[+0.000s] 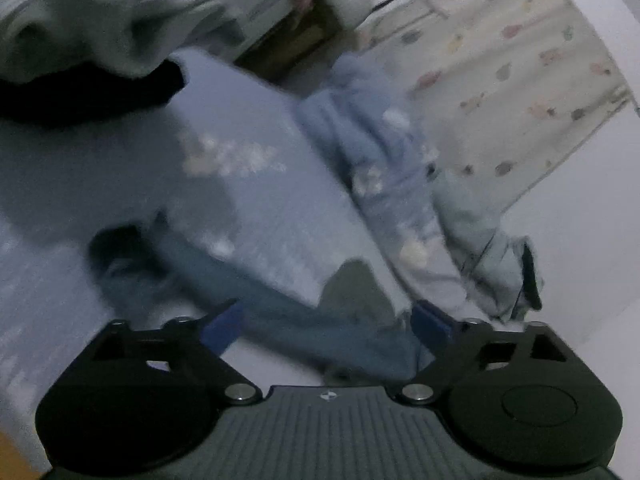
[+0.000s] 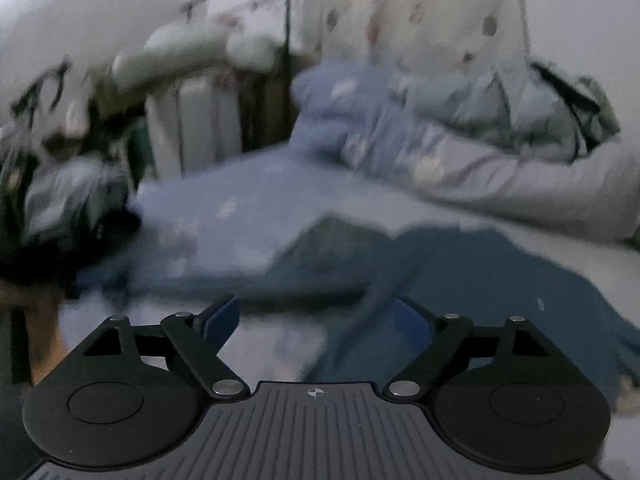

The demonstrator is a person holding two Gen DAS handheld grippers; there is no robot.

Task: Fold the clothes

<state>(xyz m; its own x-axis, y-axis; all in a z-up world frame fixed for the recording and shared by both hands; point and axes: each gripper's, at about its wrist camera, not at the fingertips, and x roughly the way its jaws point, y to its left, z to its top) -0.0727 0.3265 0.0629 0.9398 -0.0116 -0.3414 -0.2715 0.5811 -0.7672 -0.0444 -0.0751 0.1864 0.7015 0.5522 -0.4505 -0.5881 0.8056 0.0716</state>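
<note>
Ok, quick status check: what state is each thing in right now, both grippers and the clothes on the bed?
left gripper: open, nothing between the pads.
right gripper: open; a fold of cloth rises near one finger, grip not evident.
dark blue garment: spread on the bed, partly folded, rumpled.
light blue printed garment: lying flat on the bed.
bedding roll: bunched along the far side.
grey clothes pile: heaped, unfolded.

Dim bluish light, motion blur, fisheye edges
</note>
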